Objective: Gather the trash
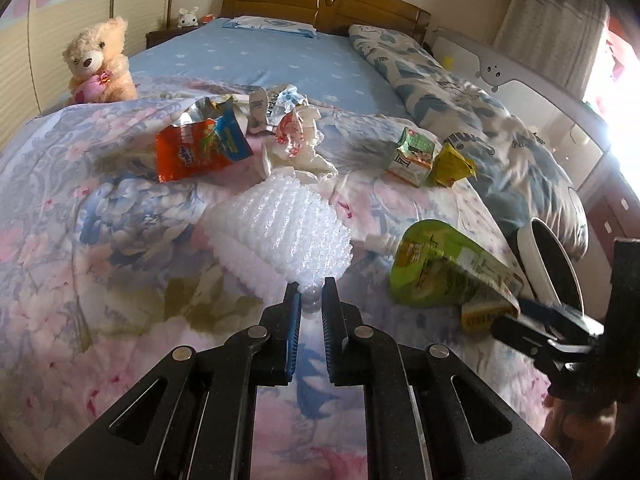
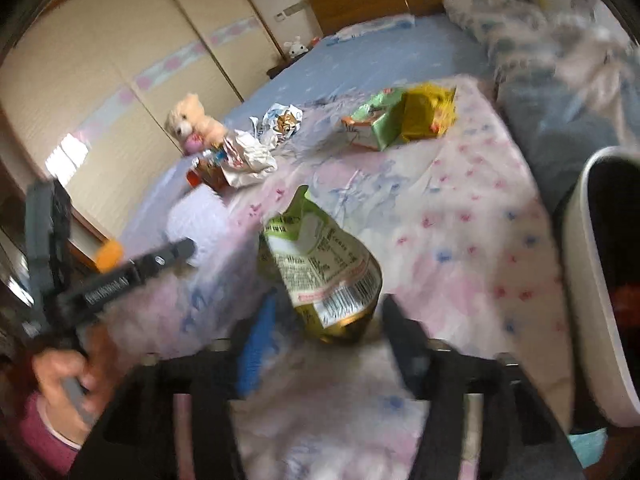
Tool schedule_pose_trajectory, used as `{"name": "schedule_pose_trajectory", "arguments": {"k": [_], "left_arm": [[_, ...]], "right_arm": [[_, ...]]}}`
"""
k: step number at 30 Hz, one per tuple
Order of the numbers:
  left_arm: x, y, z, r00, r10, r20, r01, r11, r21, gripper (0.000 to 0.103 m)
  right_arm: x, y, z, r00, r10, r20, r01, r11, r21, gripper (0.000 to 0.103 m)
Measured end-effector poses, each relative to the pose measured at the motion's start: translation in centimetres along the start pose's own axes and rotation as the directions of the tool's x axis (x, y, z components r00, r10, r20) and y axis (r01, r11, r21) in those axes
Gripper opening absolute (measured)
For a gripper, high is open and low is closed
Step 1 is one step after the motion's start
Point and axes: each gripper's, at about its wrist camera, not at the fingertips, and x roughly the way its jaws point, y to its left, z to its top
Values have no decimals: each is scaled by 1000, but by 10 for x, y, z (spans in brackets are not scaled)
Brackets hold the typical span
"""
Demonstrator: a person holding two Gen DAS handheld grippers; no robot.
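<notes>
two grippers: left gripper (image 1: 311,300) clenched on bubble wrap (image 1: 280,232); right gripper (image 2: 328,320) wide around green pouch (image 2: 320,264)

Bare floral quilt (image 1: 100,240) open left of bubble wrap (image 1: 280,236); wrapper pile (image 1: 296,136) blocks beyond; white bin (image 2: 592,280) walls right.

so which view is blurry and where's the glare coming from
The right wrist view is motion-smeared, though the green pouch between the right tongs stays readable. The left wrist view is sharp, with window glare blown out at its right edge.
</notes>
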Motion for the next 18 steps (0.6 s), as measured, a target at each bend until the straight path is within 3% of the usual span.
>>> {"name": "schedule_pose_trajectory", "arguments": {"k": [3, 8, 11, 15, 18], "left_arm": [[-3, 2, -2, 1000, -2, 0, 2, 1000, -2, 9], [-7, 2, -5, 1000, -9, -2, 9, 1000, -4, 9], [-12, 0, -7, 1000, -15, 4, 15, 1000, 5, 9], [-16, -1, -9, 1000, -16, 11, 16, 1000, 16, 9], [-16, -2, -9, 1000, -20, 7, 20, 1000, 15, 9]], "right_arm": [[-2, 5, 7, 999, -41, 22, 42, 996, -74, 79], [16, 9, 33, 999, -38, 1, 37, 987, -155, 79], [31, -1, 44, 999, -11, -50, 4, 992, -127, 79], [24, 0, 49, 999, -19, -43, 11, 985, -175, 79], [24, 6, 55, 998, -44, -41, 33, 969, -246, 85]]}}
